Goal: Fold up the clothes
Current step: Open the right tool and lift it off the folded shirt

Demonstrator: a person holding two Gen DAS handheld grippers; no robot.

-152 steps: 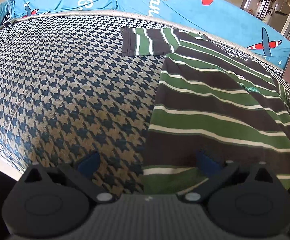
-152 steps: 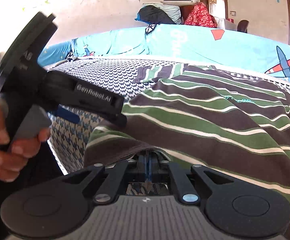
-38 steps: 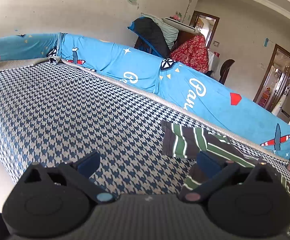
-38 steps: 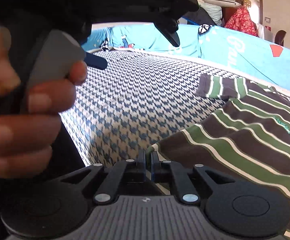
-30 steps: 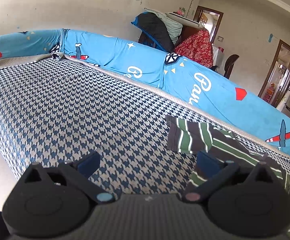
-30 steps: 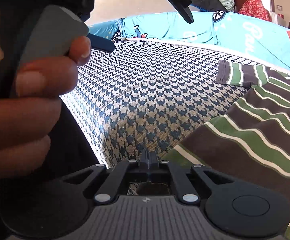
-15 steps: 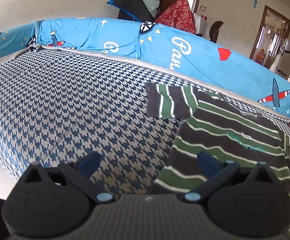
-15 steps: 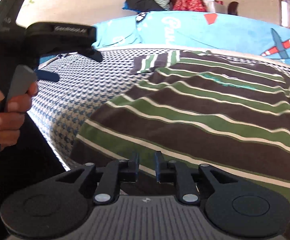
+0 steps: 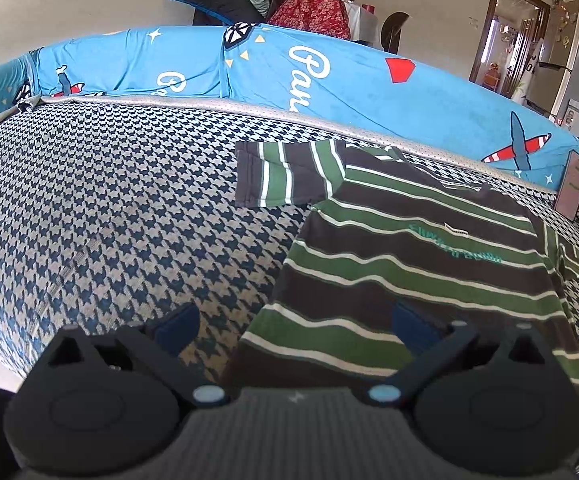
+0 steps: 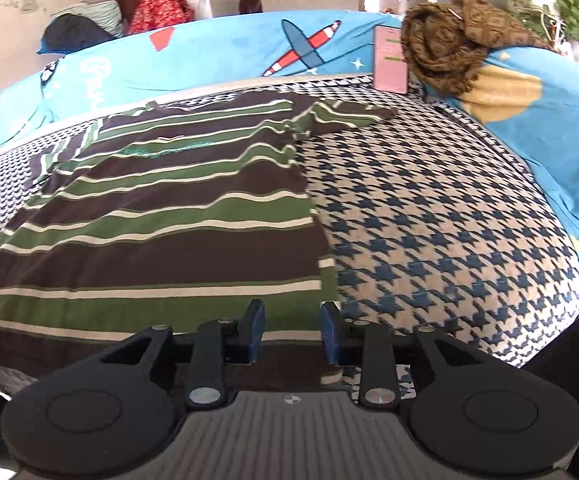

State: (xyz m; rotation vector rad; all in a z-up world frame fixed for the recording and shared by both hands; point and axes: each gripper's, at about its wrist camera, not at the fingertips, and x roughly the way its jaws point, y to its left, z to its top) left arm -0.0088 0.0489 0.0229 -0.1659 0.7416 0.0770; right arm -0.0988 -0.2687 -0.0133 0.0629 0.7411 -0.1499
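Two pairs of tongs hover with nothing clamped over a striped T-shirt (image 9: pixel 417 264) spread flat on the houndstooth bed (image 9: pixel 109 208): left tongs (image 9: pixel 293 320) wide apart, right tongs (image 10: pixel 291 330) just opening.

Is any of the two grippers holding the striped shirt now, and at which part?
Nothing is held. The left gripper is wide open; the right gripper, jaws just opening, hovers over the striped shirt hem, pads apart.

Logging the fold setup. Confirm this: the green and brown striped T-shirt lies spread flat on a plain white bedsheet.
Wrong in one respect: the striped T-shirt does lie spread flat, but the cover under it is a blue and beige houndstooth pattern, not plain white. The left wrist view shows it.
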